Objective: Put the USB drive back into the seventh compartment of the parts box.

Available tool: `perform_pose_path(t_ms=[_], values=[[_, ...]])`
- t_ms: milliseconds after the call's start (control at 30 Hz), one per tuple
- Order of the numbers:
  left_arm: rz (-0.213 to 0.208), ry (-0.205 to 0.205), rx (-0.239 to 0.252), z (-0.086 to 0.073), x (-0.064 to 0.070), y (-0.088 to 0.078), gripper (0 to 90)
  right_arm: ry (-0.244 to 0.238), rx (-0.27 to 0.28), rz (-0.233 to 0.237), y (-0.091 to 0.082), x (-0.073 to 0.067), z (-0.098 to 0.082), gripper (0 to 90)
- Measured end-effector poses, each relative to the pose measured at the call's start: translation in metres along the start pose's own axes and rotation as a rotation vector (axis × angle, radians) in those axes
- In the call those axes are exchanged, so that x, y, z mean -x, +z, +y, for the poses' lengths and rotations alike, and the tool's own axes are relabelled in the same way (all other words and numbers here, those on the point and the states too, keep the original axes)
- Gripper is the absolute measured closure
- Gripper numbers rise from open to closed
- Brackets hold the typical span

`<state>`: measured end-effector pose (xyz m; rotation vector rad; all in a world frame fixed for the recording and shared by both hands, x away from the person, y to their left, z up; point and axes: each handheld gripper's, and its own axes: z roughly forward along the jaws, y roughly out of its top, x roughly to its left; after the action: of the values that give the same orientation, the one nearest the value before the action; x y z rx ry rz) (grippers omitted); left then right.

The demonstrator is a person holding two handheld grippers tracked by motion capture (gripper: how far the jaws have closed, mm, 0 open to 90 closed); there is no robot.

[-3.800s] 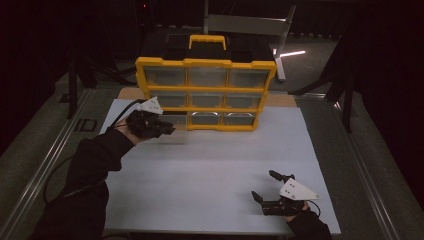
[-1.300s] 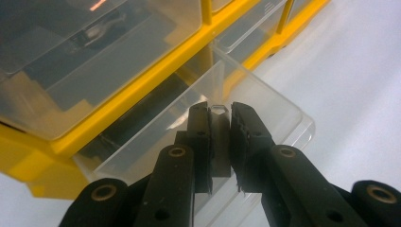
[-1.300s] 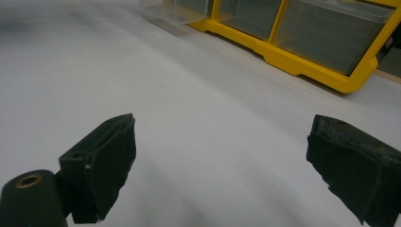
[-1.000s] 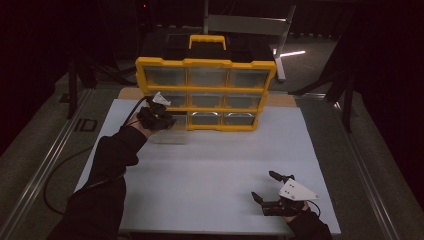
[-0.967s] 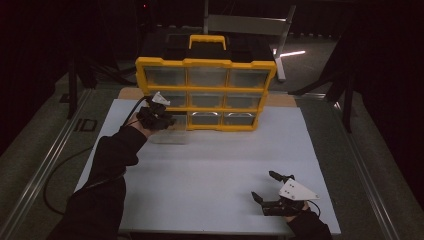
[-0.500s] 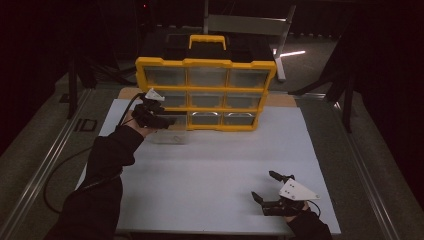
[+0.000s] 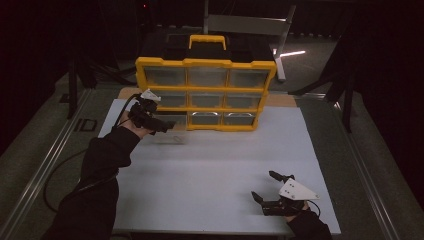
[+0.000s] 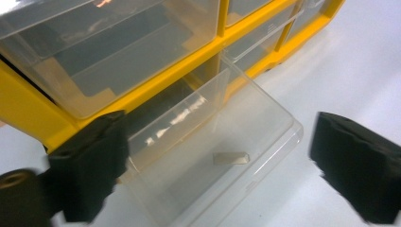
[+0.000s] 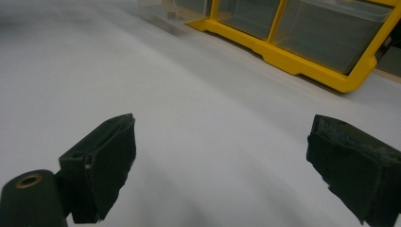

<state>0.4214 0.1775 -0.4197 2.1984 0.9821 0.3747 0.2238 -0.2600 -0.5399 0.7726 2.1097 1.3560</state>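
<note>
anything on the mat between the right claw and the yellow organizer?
Nothing. In the high view the white mat is bare from the right claw up to the yellow organizer; the right gripper view shows the same empty stretch.

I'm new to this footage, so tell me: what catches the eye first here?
The yellow drawer cabinet stands at the table's far edge, bright against the dark room. Its bottom-left clear drawer is pulled out with a small pale piece inside, and the left gripper is open above it. The right gripper rests open near the front edge.
</note>
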Motion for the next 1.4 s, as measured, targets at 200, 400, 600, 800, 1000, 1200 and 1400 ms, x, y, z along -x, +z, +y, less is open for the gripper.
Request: perform_pose_path(t_ms=[200,400,600,800,1000,1200,1400], values=[[0.013,0.007,0.030,0.001,0.003,-0.003,0.3,0.001,-0.001,0.001,0.000,0.000,0.000,9.1],[0.022,0.031,0.045,0.001,0.007,-0.009,0.1,-0.005,-0.003,0.009,0.003,0.000,0.001,9.1],[0.018,0.031,0.076,-0.002,0.006,-0.017,0.1,0.001,0.000,0.008,0.002,0.000,0.001,9.2],[0.012,0.037,0.093,-0.007,0.009,-0.026,0.1,-0.008,0.001,0.007,0.003,0.000,0.002,9.1],[0.008,0.043,0.104,-0.016,0.011,-0.038,0.1,-0.009,0.000,0.011,0.005,0.000,0.002,9.1],[0.011,0.047,0.114,-0.023,0.014,-0.045,0.1,-0.009,0.002,0.012,0.005,0.000,0.002,9.1],[0.009,0.048,0.138,-0.035,0.018,-0.053,0.1,-0.006,0.001,0.012,0.005,-0.001,0.003,9.2]])
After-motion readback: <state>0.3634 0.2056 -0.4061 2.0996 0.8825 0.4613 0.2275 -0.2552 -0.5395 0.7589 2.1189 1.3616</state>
